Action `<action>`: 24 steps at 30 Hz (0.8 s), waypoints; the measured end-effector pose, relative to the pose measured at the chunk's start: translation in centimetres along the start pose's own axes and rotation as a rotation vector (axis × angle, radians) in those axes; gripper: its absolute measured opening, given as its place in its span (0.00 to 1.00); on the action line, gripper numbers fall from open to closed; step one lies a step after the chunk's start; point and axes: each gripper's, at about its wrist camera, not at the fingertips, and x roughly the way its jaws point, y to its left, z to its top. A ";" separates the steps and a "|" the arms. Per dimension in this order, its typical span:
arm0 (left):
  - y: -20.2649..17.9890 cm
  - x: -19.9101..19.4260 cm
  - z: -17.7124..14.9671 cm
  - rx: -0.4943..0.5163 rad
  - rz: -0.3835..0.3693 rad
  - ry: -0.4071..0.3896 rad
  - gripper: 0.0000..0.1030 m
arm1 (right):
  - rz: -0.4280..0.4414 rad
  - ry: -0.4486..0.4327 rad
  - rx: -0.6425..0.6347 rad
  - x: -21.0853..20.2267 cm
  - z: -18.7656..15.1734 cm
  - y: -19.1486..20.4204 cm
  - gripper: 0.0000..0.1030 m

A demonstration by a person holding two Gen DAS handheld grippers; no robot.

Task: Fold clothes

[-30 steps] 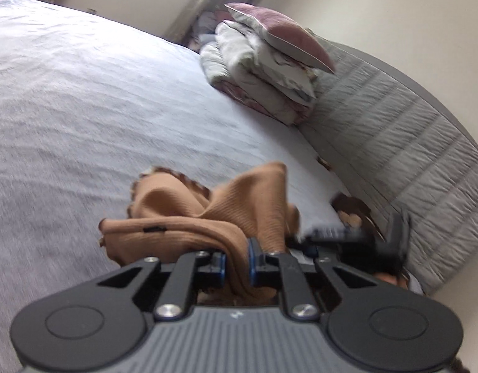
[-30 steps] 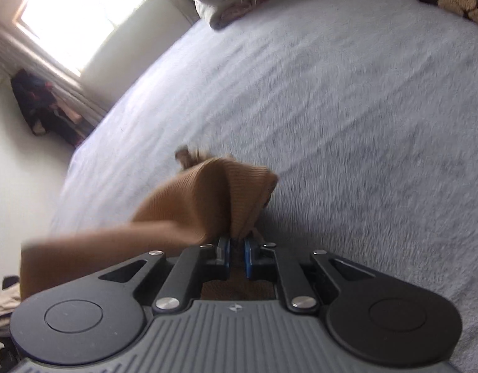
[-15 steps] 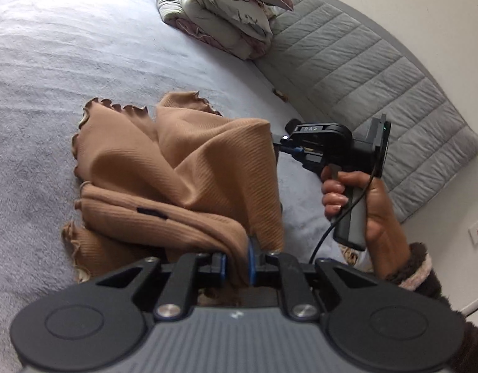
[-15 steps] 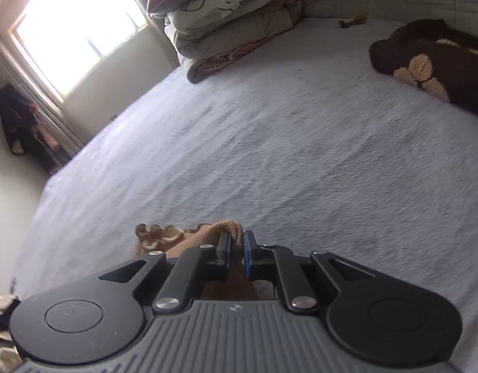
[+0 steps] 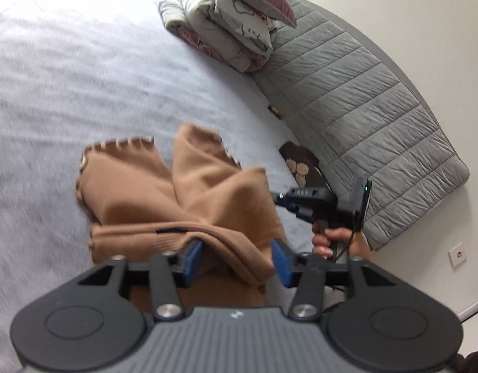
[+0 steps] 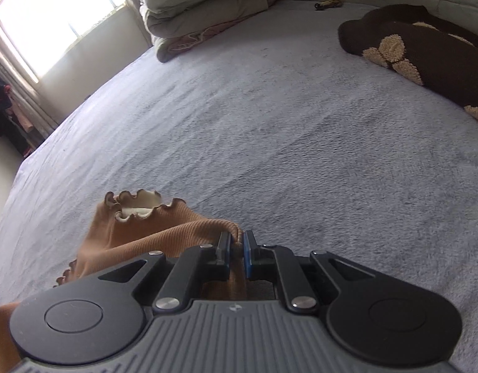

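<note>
A tan ribbed garment (image 5: 176,205) with a frilled hem lies bunched on the grey bed cover (image 5: 68,87). My left gripper (image 5: 237,259) is opening; its blue pads (image 5: 192,259) stand wide apart and a fold of the garment lies loose between them, not pressed. In the left wrist view a hand (image 5: 329,242) holds the right gripper (image 5: 277,197) at the garment's right edge. My right gripper (image 6: 237,250) is shut on a pinch of the tan garment (image 6: 152,233), whose frilled hem curls up just ahead.
A stack of folded duvets and a pink pillow (image 5: 226,18) sits at the head of the bed beside a grey quilted headboard (image 5: 363,93). A dark brown garment with tan patches (image 6: 425,49) lies to the right. A bright window (image 6: 52,6) is at far left.
My left gripper's pads have spread apart and let go of the garment fold they pinched. The right gripper stays shut on the cloth and has shifted sideways over the bed.
</note>
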 end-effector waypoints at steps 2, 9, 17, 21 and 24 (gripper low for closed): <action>0.0 -0.1 0.9 0.004 0.018 -0.032 0.65 | -0.023 -0.008 0.013 0.2 0.3 -0.4 0.09; 1.7 3.5 4.4 -0.040 0.211 -0.083 0.70 | -0.048 -0.016 0.045 0.9 1.3 -1.6 0.09; 5.1 11.6 7.0 -0.021 0.462 -0.032 0.71 | 0.007 0.004 0.088 1.4 2.1 -2.1 0.09; 6.2 13.3 7.7 -0.063 0.466 -0.042 0.71 | 0.030 0.023 0.093 1.8 2.3 -2.1 0.09; 6.0 14.1 8.1 -0.044 0.479 -0.045 0.71 | 0.048 0.045 0.105 2.3 2.4 -2.2 0.09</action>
